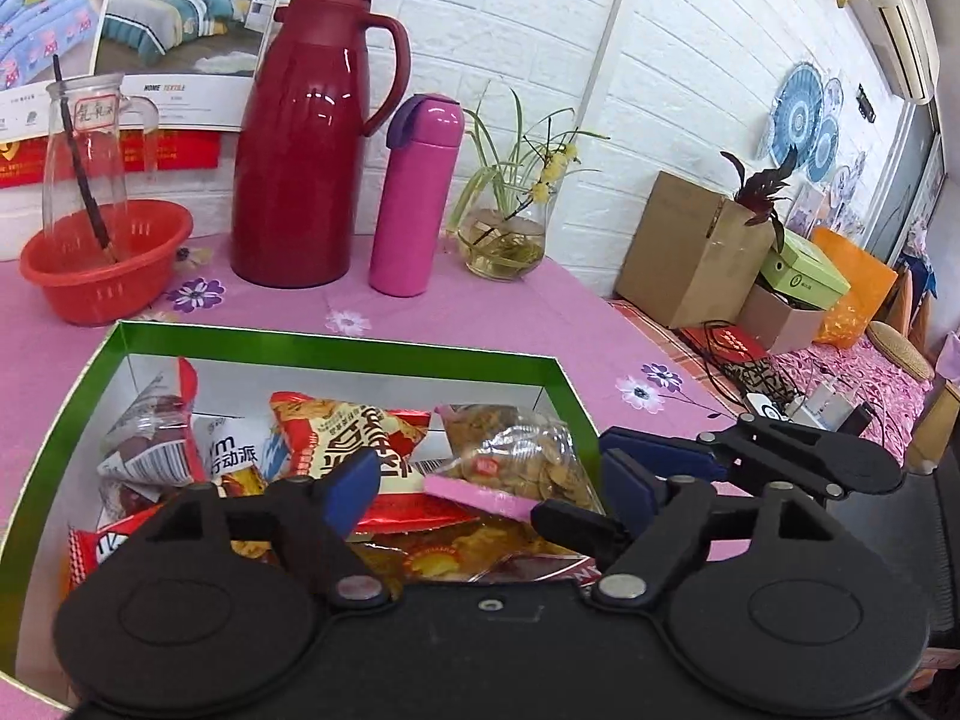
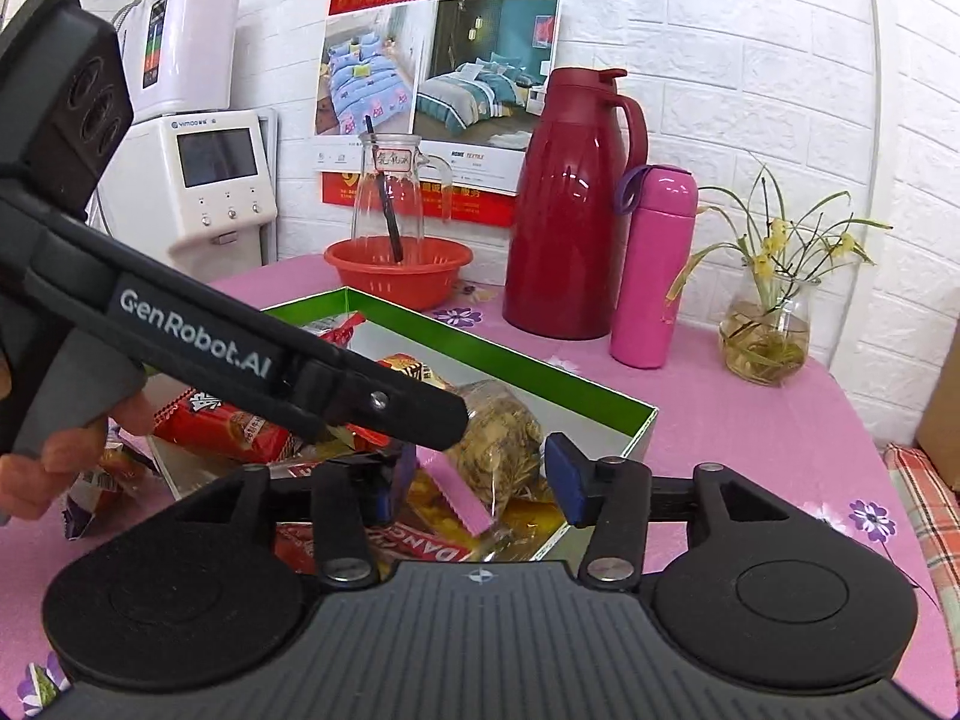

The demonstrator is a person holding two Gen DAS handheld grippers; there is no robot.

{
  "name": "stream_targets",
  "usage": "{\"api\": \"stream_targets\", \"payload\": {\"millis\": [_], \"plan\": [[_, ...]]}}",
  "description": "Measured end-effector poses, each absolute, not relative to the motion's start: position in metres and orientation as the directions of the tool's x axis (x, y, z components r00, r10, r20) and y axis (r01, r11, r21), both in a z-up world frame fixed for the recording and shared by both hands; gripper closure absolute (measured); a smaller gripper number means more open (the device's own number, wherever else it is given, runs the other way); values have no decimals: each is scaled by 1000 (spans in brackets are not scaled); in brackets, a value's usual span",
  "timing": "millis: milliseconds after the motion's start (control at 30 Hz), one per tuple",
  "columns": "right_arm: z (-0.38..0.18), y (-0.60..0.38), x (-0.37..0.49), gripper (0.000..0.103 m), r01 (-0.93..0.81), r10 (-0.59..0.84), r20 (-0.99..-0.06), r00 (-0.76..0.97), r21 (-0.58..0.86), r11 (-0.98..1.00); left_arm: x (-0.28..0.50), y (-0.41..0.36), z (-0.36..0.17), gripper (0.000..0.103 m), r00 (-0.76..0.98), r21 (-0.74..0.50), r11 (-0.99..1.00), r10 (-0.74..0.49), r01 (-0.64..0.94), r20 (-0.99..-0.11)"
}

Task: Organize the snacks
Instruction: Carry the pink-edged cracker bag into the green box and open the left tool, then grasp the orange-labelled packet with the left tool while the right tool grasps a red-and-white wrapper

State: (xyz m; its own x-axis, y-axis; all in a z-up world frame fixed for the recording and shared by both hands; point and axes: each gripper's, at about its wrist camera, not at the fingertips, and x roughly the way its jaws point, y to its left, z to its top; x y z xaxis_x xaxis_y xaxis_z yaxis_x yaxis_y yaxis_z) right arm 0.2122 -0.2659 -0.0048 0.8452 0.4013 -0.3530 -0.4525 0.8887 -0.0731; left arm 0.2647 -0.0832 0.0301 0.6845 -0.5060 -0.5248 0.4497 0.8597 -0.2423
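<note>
Both the left gripper (image 1: 480,483) and the right gripper (image 2: 480,480) are hanging released over the box (image 1: 336,345); most snacks (image 1: 348,438) are lying inside, though one packet (image 2: 90,492) is seemingly sitting outside.

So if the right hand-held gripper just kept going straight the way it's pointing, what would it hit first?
Most likely the clear bag of golden snacks with the pink sealed edge, lying in the green-rimmed box. The right hand-held gripper is open and points slightly downward at it, though depth is hard to judge.
</note>
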Motion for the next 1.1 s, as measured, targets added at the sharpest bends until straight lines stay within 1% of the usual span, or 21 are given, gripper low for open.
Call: {"api": "stream_targets", "payload": {"millis": [133, 167, 200, 267, 367, 533, 700, 767, 933, 1100], "plan": [[4, -266, 198, 16, -461, 416, -330, 848, -69, 885, 253, -79, 39, 12, 686, -255, 857, -513, 449, -516], [7, -266, 192, 13, -465, 420, -321, 849, -73, 883, 247, -77, 43, 8, 692, -251, 858, -510, 448, -511], [9, -266, 185, 8, -471, 427, -311, 849, -77, 879, 240, -75, 46, 0, 700, -245, 863, -503, 442, -508], [13, -267, 170, 3, -485, 443, -296, 846, -85, 870, 224, -68, 53, 0, 717, -238, 871, -489, 429, -498], [16, -266, 148, 0, -505, 462, -295, 836, -86, 859, 201, -55, 59, 0, 724, -244, 874, -485, 420, -490], [13, -265, 119, 0, -556, 518, -321, 793, -35, 830, 164, -26, 57, 0, 731, -255, 894, -447, 367, -516], [4, -259, 101, 0, -607, 570, -384, 726, 30, 794, 130, 12, 41, 0, 736, -258, 918, -396, 301, -549], [1, -253, 97, 0, -618, 577, -406, 709, 36, 785, 122, 29, 32, 0, 739, -256, 930, -366, 264, -566], [-4, -233, 96, 0, -649, 604, -440, 664, 61, 758, 117, 69, 11, 0, 734, -303, 941, -310, 148, -604], [-3, -196, 112, 0, -688, 636, -485, 600, 93, 720, 122, 98, 7, 0, 749, -350, 932, -300, 97, -591]]}}
